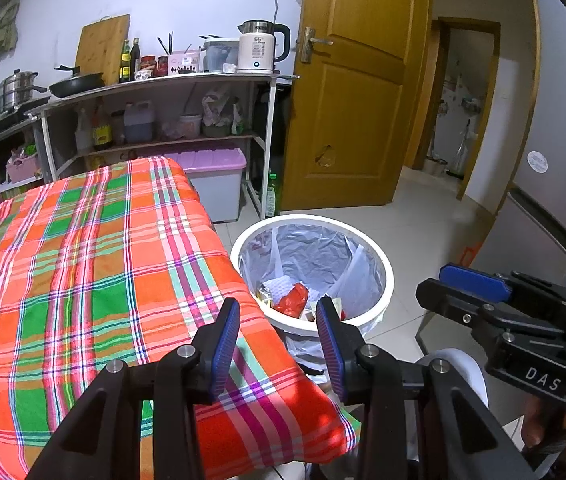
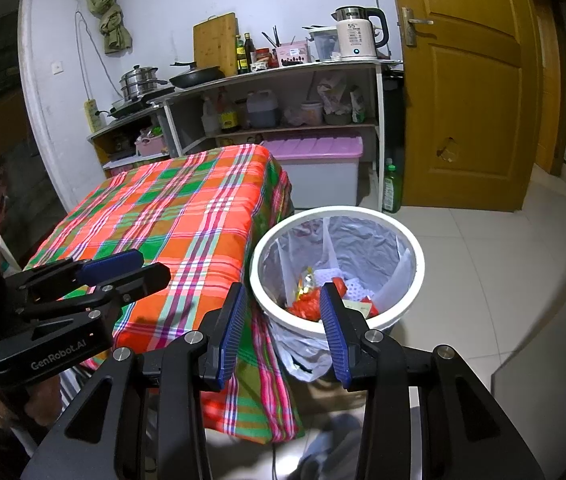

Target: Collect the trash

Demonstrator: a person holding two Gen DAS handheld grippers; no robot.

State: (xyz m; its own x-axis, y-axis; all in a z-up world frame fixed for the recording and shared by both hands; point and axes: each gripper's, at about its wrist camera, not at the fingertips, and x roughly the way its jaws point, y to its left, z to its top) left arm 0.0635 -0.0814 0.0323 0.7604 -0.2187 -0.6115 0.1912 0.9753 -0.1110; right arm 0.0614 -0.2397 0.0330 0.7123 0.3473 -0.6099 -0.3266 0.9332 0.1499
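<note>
Kitchen corner with cluttered shelving (image 1: 155, 92) and wooden door (image 1: 355, 92) behind, plaid-covered table (image 1: 83, 260) under left gripper (image 1: 278, 344), right gripper (image 2: 285, 332) alongside, both spread wide and empty, white lined trash bin (image 2: 415, 276) just ahead holding red wrappers (image 2: 307, 306).

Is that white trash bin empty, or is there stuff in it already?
Partly filled: the white trash bin stands upright, with red wrappers and paper scraps at the bottom of its liner.

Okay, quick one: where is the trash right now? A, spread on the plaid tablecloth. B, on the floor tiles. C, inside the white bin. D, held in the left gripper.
C: wrappers lie at the bottom of the lined white bin, and both the left gripper and the right gripper are open with nothing in them.
</note>
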